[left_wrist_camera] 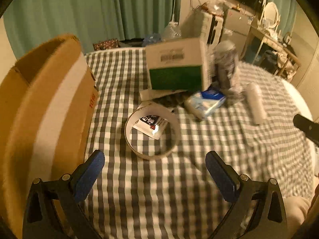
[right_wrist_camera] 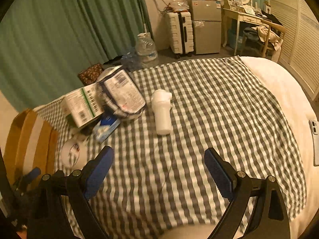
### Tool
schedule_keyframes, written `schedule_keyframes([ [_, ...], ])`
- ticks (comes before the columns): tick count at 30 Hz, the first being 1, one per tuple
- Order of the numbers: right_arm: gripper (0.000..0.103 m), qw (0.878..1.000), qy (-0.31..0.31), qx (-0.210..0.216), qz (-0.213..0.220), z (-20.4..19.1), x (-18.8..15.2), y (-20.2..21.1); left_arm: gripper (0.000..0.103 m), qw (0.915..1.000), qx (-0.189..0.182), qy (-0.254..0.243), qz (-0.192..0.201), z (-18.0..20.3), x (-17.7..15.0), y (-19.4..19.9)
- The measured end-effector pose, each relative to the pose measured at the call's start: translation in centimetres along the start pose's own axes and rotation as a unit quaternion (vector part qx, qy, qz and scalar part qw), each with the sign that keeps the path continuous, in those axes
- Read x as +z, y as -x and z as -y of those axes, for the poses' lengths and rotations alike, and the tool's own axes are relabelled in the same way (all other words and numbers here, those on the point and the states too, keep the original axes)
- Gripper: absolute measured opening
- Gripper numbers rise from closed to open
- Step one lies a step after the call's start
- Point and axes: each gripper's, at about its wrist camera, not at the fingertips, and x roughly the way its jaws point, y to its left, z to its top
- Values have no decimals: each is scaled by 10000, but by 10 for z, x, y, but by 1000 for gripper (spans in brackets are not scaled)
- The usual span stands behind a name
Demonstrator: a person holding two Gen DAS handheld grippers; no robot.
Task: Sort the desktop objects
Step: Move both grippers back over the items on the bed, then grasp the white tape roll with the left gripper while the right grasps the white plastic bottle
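On checked cloth (left_wrist_camera: 159,189): tape ring (left_wrist_camera: 151,133); phone (right_wrist_camera: 315,139) right-wrist view only.

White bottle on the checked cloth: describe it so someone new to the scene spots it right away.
Start at the checked cloth covering the bed, then find the pile of packages beside the green-and-white box. Just right of that pile, alone on bare cloth, lies the white bottle. It is the only plain white cylinder on its side; its neighbours are printed boxes and packets.
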Motion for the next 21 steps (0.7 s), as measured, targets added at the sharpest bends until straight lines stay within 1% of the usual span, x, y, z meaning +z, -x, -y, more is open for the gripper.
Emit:
schedule_keyframes([
  [2, 93, 9999, 34, -109, -75, -1, 4, -21, 103, 9999, 38, 75, -66, -4, 1, -16],
  [5, 92, 9995, 42, -236, -208, -2, 11, -54, 103, 9997, -12, 216, -150, -10, 3, -39],
  [7, 91, 9993, 47, -310, -222, -2, 18, -74, 103, 9995, 77, 239, -195, -13, 4, -54],
  [10, 88, 9989, 106, -352, -282, -3, 31, -103, 103, 9990, -53, 298, -335, -17, 9, -77],
  [11, 85, 9991, 113, -306, -281, -5, 34, -110, 103, 9989, -41, 296, -374, -17, 11, -84],
  [13, 70, 9994, 157, -104, -305, -7, 40, -124, 103, 9996, 36, 186, -221, -17, 13, -88],
  [14, 44, 9993, 163, 81, -335, -8, 41, -130, 103, 9999, 49, 123, -95, -16, 13, -88],
  [15, 35, 9986, 152, 205, -453, -7, 40, -137, 103, 10000, 36, 82, -32, -16, 14, -88],
  [16, 33, 9982, 172, 182, -547, -7, 37, -141, 91, 10000, -12, 56, 25, -16, 14, -87],
  [17, 33, 9983, 233, 176, -512, -7, 34, -140, 82, 9998, -122, 44, 117, -18, 13, -82],
  [19, 32, 9980, 338, 174, -504, -9, 30, -133, 83, 9998, -165, 60, 138, -19, 12, -75],
  [21, 32, 9980, 180, 305, -522, -6, 26, -123, 83, 9997, -205, 130, 58, -21, 8, -67],
])
